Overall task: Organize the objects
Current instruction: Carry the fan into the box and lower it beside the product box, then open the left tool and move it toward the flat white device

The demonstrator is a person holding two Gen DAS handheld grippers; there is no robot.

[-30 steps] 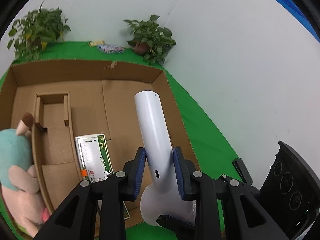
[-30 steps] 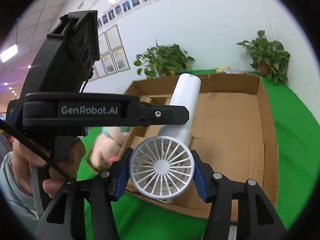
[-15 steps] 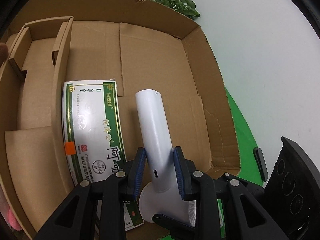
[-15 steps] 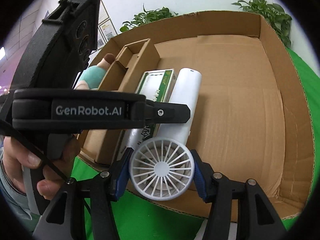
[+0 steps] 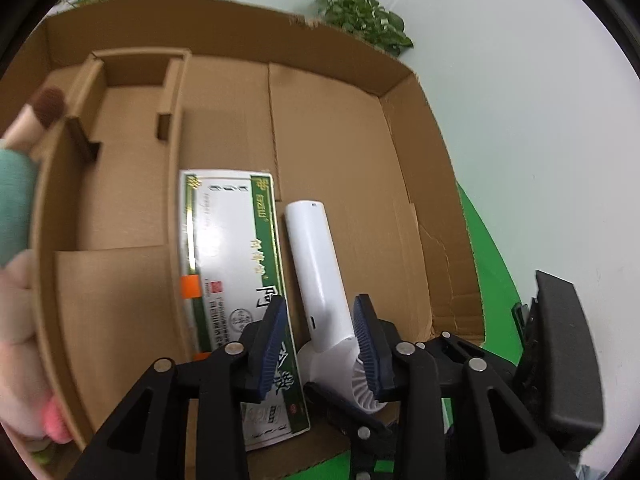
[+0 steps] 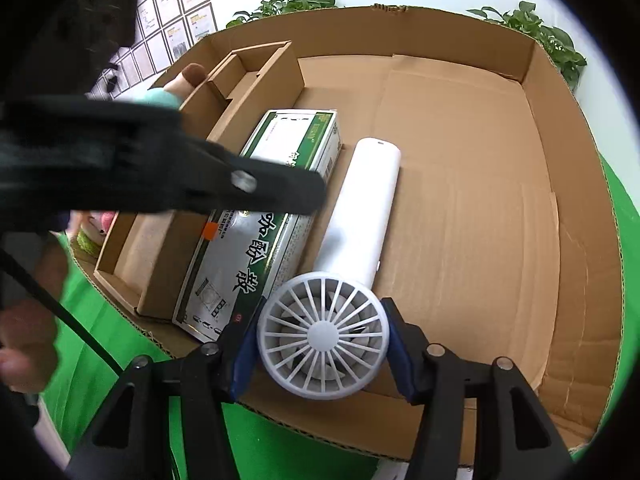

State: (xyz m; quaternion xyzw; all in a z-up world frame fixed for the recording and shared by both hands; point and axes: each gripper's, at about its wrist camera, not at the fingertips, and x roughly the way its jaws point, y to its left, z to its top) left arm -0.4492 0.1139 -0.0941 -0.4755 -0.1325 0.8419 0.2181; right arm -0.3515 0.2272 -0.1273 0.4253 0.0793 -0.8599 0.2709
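Observation:
A white handheld fan (image 6: pixel 323 334) lies in the open cardboard box (image 6: pixel 460 28), its handle (image 5: pixel 316 272) resting on the floor right beside a green-and-white carton (image 5: pixel 228 264). My right gripper (image 6: pixel 320 350) is shut on the round grille head at the box's near wall. My left gripper (image 5: pixel 322 344) straddles the lower handle; its jaws are opening, and a gap shows between the left pad (image 5: pixel 276 340) and the handle. In the right wrist view the left gripper's body (image 6: pixel 160 176) crosses above the carton (image 6: pixel 280 208).
A cardboard divider insert (image 5: pixel 120 168) fills the box's left side. A teal and pink plush toy (image 5: pixel 16 192) sits just outside the left wall. Potted plants (image 5: pixel 360 16) stand behind the box on green cloth (image 6: pixel 128 360). A hand (image 6: pixel 24 332) holds the left gripper.
Both grippers came down with the fan, from above the box to its floor beside the carton. The left jaws have widened off the handle. The right grip on the head is unchanged.

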